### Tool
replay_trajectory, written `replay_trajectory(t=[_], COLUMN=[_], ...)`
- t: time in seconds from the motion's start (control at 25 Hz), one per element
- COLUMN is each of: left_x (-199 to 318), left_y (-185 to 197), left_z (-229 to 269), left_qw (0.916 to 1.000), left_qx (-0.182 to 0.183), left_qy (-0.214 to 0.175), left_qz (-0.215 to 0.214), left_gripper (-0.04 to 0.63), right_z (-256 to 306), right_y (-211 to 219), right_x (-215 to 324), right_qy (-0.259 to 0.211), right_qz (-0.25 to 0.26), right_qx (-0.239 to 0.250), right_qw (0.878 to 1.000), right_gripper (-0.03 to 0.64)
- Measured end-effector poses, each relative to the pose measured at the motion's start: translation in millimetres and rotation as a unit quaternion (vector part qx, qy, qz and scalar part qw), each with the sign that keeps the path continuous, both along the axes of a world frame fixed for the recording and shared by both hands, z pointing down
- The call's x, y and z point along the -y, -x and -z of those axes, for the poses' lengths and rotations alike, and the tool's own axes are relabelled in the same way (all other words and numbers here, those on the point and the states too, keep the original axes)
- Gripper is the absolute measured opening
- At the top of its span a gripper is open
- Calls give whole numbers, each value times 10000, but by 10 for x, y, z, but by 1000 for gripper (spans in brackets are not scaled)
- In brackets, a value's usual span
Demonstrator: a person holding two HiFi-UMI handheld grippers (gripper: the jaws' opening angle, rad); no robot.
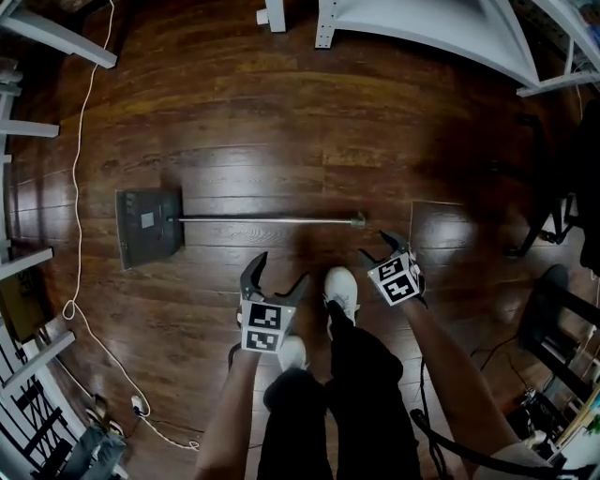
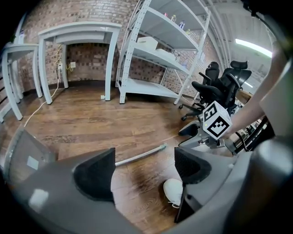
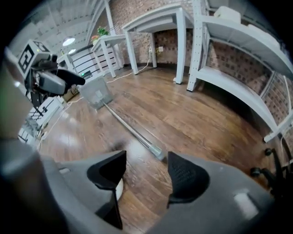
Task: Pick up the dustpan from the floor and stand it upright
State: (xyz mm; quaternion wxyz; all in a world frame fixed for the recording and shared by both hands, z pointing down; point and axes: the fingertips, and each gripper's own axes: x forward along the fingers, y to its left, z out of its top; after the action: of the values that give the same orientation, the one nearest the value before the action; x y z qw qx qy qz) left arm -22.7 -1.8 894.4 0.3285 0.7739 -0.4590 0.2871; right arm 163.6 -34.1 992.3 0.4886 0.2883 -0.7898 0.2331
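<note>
At the far left, a white cord (image 1: 79, 169) trails down the dark wooden floor (image 1: 281, 122) towards a plug near the bottom edge. Just right of it the dustpan (image 1: 148, 225) lies flat on the boards. Its grey pan is at the left, and its long metal handle (image 1: 267, 220) runs straight out to the right, ending at a small cap (image 1: 358, 220).

Below the middle of the handle hangs the left gripper (image 1: 281, 270). Its jaws are apart and point at the floor, with nothing between them. In the left gripper view the handle shows on the floor beyond the gap, clear of both pads.

Next come the person's two white shoes (image 1: 342, 291), standing on the near side of the handle, between the two grippers.

To their right, the right gripper (image 1: 380, 248) is near the capped end of the handle. Its jaws are also spread and hold nothing. In the right gripper view the cap lies on the floor just beyond the jaw tips, and whether it touches one of them cannot be made out.

A white metal shelf rack (image 1: 422, 28) stands along the top, and a black chair (image 1: 553, 319) is at the right edge.
</note>
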Motion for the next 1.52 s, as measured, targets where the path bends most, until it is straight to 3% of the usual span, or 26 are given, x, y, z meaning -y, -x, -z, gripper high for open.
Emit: replay_trajectory(t=[0.16,0.4,0.52,0.6,0.72,0.92,1.36,1.52], left_x=[-36,-11,16,37,75,1,-225,-481], left_y=[16,40,102,125,147,151,-120,-246], left_z=[-362,-703,-777,-771,-691,-240,1605,2134], left_qw=[9999,9998,9999,9999,10000,9999,9991,9978], left_qx=[-5,-54,-36,-33,-33,-65,-291,-478], left_qy=[41,-18,-36,-37,-24,101,269,470], left_qz=[-105,-202,-160,-113,-71,53,152,-5], left_gripper=[423,422,419,417,417,416,400,402], right_z=[-508,-986,-1066,-1075,-997,-441,1698,2367], right_y=[0,-15,35,40,38,23,-257,-328], right_x=[43,186,232,227,247,218,279,85], right_qy=[-140,-501,-643,-667,-624,-562,-618,-481], right_qz=[976,2226,2728,3001,3054,3010,3005,3046], right_qx=[-607,-1391,-1549,-1608,-1629,-1732,-2189,-2301], right_qw=[9933,9636,9473,9379,9361,9361,9263,9230], right_gripper=[261,208,165,100,97,95,92,92])
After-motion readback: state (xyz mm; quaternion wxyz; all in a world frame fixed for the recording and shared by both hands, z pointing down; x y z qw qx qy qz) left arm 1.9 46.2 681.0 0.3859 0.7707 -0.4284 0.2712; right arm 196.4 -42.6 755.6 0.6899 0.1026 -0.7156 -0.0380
